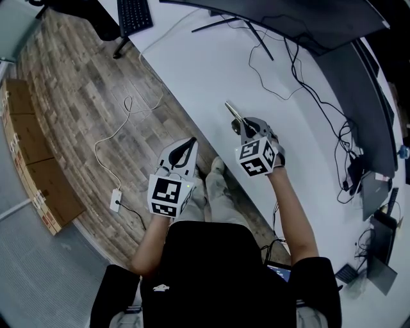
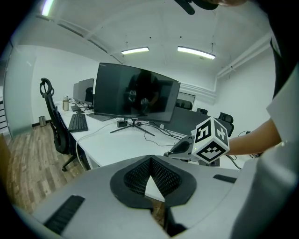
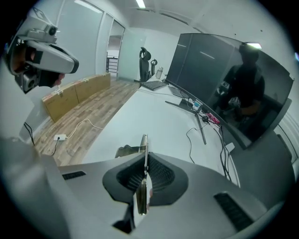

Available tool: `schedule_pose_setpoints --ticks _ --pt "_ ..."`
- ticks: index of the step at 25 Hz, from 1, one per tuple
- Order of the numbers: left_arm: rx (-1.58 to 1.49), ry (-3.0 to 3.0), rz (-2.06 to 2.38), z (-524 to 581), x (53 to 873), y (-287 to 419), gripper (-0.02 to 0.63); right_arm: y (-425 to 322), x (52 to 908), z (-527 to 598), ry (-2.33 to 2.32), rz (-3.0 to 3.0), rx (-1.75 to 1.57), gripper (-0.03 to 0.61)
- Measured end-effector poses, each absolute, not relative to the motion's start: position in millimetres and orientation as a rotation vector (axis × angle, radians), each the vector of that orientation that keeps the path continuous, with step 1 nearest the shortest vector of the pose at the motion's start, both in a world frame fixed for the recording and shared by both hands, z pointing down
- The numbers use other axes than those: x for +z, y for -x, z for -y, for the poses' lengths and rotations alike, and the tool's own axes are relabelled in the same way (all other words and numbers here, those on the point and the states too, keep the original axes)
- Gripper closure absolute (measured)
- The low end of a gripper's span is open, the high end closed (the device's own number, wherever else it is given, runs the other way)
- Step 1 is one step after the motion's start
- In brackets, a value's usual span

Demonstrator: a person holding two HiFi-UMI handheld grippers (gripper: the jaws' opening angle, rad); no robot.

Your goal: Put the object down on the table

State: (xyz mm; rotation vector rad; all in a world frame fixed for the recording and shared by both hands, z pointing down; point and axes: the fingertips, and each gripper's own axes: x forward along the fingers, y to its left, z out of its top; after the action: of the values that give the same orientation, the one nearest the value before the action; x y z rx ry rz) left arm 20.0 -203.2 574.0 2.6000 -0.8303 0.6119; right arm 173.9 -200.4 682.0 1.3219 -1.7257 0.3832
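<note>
My right gripper [image 1: 243, 125] is shut on a thin metal tool [image 1: 232, 111], whose shiny blade sticks out past the fingertips toward the back of the white table [image 1: 211, 70]. In the right gripper view the tool [image 3: 145, 148] stands edge-on between the pads of the right gripper [image 3: 145, 158], above the table's near part [image 3: 140, 116]. My left gripper [image 1: 191, 143] hangs over the wooden floor just left of the table's edge, jaws together and empty. The left gripper view has the left gripper [image 2: 150, 160] pinched at the tip, and the right gripper [image 2: 181, 148] to its right.
A large curved monitor [image 1: 301, 19] on a stand, a keyboard [image 1: 134, 14] and loose black cables [image 1: 301, 83] occupy the table's far side. An office chair [image 2: 55, 121] stands by the desk. Cardboard boxes [image 1: 29, 154] and a white power strip [image 1: 116, 200] lie on the floor.
</note>
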Motion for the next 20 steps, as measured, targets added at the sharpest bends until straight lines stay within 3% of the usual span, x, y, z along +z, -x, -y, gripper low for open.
schedule_pose_setpoints --ticks 20 --pt "0.628 -2.575 0.82 203.6 589.8 -15.5 0.6 -173.0 699.8 199.6 -1.296 1.668 0.306 0.554"
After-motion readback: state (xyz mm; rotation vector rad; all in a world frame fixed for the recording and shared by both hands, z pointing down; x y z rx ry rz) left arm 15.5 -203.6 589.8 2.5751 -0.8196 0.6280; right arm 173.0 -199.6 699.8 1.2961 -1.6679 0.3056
